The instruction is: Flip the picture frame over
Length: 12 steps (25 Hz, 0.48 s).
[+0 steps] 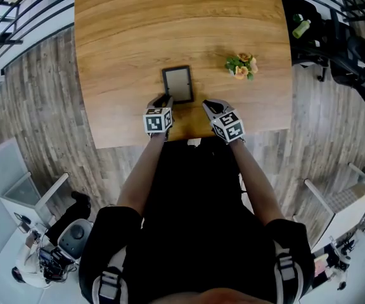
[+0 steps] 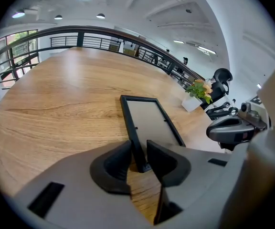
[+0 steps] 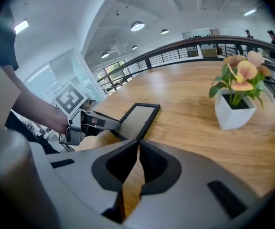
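Note:
A black picture frame [image 1: 178,84] lies flat on the wooden table [image 1: 125,56], a dull grey panel facing up. My left gripper [image 1: 163,100] is at the frame's near left corner. In the left gripper view its jaws [image 2: 138,149] stand apart with the corner and left rail of the frame [image 2: 152,120] between them, and I see no squeeze on it. My right gripper [image 1: 209,104] hovers just right of the frame's near edge, shut with nothing between its fingers [image 3: 138,149]. The right gripper view shows the frame [image 3: 140,117] ahead and the left gripper [image 3: 92,123] at its corner.
A small white pot of orange flowers [image 1: 241,66] stands on the table right of the frame. The table's near edge runs just behind both grippers. Railings and floor surround the table; a desk with a green bottle [image 1: 301,28] is at the far right.

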### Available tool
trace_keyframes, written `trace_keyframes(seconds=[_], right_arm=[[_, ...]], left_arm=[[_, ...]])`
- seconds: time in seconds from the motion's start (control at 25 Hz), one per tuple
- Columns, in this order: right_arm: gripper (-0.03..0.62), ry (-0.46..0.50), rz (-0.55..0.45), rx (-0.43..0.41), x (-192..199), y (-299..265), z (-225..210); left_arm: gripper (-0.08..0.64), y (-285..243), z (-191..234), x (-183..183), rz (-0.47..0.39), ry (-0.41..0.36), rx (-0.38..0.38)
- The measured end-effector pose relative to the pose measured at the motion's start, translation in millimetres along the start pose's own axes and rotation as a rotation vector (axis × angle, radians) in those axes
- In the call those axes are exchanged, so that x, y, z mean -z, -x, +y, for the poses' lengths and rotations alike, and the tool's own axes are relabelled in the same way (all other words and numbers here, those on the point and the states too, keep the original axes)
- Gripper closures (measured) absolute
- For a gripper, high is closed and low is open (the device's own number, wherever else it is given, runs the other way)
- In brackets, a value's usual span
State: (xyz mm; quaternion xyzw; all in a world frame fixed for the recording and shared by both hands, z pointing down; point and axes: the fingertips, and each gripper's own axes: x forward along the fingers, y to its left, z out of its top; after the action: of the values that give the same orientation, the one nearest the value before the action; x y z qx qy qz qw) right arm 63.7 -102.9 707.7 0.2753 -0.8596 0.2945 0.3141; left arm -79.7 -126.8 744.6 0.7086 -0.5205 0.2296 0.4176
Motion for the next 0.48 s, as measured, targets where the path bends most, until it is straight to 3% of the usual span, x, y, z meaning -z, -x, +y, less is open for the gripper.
trace_keyframes(seconds=[0.28, 0.48], right_arm=[[0.569, -0.006, 0.005, 0.007, 4.8, 3.4, -2.3], [0.569, -0.002, 0.009, 0.003, 6.2, 2.4, 4.5]], left_arm=[[0.477, -2.1, 5.5, -1.5, 0.012, 0.117, -0.024], [0.494, 1.6, 8.2, -3.5, 0.006, 0.159, -0.024]])
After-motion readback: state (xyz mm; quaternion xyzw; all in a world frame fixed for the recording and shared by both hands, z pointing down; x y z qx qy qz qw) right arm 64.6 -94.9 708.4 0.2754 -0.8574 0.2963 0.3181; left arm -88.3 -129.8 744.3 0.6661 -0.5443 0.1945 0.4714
